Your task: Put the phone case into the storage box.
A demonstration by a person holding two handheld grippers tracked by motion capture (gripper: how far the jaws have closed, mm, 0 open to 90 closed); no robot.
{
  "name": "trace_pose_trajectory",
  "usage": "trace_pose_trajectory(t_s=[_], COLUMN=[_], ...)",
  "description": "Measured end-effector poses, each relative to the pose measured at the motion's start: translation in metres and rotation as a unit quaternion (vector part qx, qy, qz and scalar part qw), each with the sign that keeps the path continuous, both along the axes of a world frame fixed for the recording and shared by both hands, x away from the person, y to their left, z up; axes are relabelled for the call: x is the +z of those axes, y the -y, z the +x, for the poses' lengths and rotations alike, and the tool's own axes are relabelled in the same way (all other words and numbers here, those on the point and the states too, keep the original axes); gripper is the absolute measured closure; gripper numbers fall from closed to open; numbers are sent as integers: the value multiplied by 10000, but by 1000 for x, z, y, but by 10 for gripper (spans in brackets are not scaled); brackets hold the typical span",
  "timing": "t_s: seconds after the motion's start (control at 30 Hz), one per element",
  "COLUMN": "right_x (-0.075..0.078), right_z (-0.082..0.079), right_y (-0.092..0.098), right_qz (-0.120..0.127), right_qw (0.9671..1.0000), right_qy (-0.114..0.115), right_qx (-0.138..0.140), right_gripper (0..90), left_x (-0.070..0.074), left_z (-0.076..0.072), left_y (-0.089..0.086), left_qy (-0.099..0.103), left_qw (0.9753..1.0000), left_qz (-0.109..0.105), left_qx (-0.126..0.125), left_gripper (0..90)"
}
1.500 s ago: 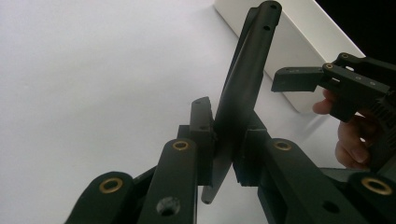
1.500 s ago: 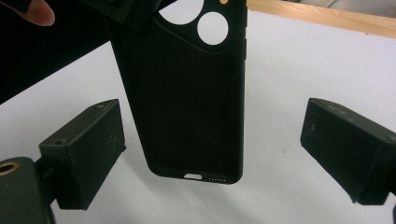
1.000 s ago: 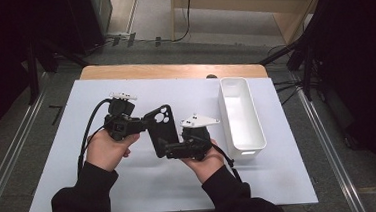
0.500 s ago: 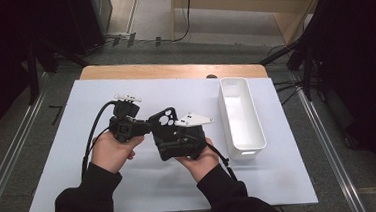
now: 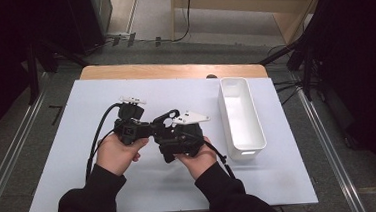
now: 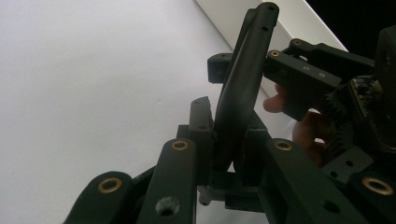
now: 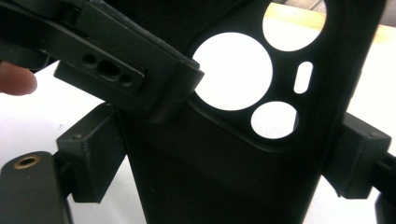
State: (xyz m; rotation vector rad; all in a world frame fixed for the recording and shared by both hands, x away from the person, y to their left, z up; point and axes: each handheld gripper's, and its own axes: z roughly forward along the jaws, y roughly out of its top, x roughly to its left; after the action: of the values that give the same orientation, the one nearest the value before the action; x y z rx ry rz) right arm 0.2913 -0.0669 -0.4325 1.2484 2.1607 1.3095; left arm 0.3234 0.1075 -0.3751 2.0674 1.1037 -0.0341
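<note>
Over the white desk (image 5: 71,184), both grippers are pinching one black phone case (image 7: 243,154): left gripper (image 6: 224,154) clamping its edge, right gripper (image 7: 224,158) gripping its sides, near the white bin (image 5: 242,127).

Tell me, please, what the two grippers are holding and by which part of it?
Both hold one black phone case: the right gripper clamps its long side edges, and the left gripper pinches its thin wall near the camera cut-outs.

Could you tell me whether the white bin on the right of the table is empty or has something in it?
Empty. In the high view the white bin shows a bare white floor along its length, while both grippers hold the black phone case above the table.
</note>
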Motion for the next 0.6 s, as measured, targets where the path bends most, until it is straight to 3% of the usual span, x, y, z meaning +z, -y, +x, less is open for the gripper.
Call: trace_pose_trajectory(t_s=[0.33,0.6], right_x=[1,2], right_z=[1,2], right_y=[2,3], right_qz=[-8,45], right_qw=[9999,9997], right_qy=[-38,-88], right_qx=[116,224], right_gripper=[128,130], left_x=[1,8], left_z=[-1,-1], left_y=[-1,-4], left_qy=[38,114], left_qw=[10000,9999], left_qz=[-51,-63], left_qx=[-38,-56], left_gripper=[775,675])
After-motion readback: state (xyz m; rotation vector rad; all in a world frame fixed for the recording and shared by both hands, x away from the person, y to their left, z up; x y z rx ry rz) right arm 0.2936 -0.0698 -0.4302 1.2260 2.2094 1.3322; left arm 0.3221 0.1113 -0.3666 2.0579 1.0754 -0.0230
